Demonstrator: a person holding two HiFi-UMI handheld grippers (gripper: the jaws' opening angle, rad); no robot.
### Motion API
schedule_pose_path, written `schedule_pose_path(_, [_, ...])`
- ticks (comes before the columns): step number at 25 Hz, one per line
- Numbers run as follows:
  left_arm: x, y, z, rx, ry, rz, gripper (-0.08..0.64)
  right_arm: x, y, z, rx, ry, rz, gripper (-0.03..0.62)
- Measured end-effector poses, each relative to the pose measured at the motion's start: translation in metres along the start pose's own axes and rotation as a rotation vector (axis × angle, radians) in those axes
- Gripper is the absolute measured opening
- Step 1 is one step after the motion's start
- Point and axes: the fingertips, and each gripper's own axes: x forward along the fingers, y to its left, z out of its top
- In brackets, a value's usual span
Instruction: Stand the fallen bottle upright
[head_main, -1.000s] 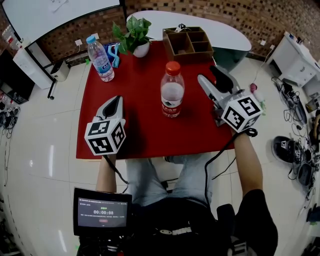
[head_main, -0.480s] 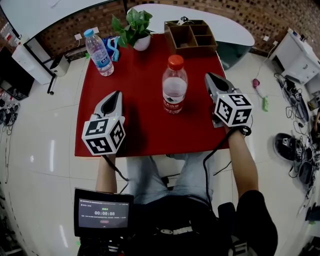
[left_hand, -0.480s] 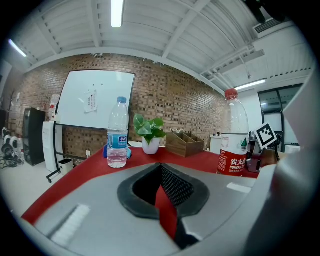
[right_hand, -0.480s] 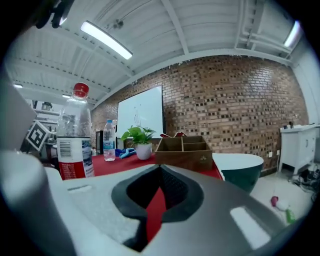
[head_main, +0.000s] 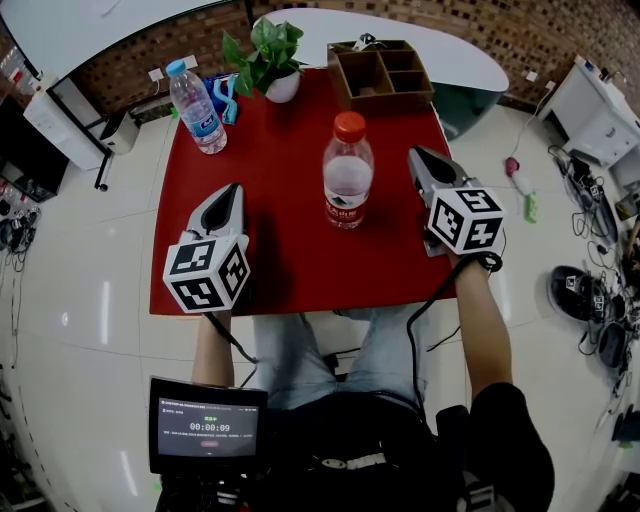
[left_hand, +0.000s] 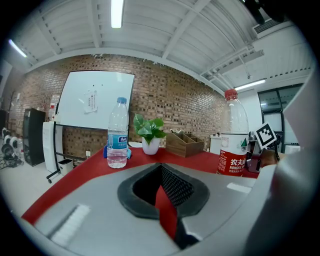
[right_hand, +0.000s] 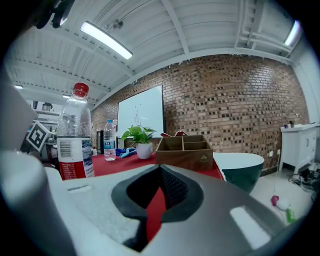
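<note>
since a second ago, the right tongs (head_main: 418, 156) are found lowered and levelled beside the red-capped bottle (head_main: 347, 176). their jaws, then apart, are now pressed together with nothing between them. the bottle is seen in the same spot as before, and the left tongs (head_main: 232, 192) are likewise unmoved.

the red-capped bottle is stood upright near the middle of the red bench (head_main: 280, 255), with its cap at the top and a red label wrapped round its lower part. it is touched by neither tongs. the right tongs are held just beside it on its right, with a clear gap kept between them. the left tongs are held well apart from it on its left, nearer the person. the jaws of the left tongs are also pressed together, and only a sliver of the red bench is seen through the opening behind their tips. nothing is gripped there.

along the far edge of the bench, a blue-capped bottle (head_main: 200, 110) is stood upright at the left corner. a potted plant (head_main: 268, 62) is placed near it, and a wooden organiser (head_main: 385, 76) with open compartments is set at the right corner. a small screen (head_main: 207, 425) is seen below the bench, close to the person.
</note>
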Motion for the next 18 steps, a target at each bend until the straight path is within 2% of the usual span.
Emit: schedule_pose_path(18, [-0.0013,0.0001,0.0002,0.001,-0.001,0.0,0.006,-0.001,0.0011,0.0005,0.001,-0.004,0.001,0.005])
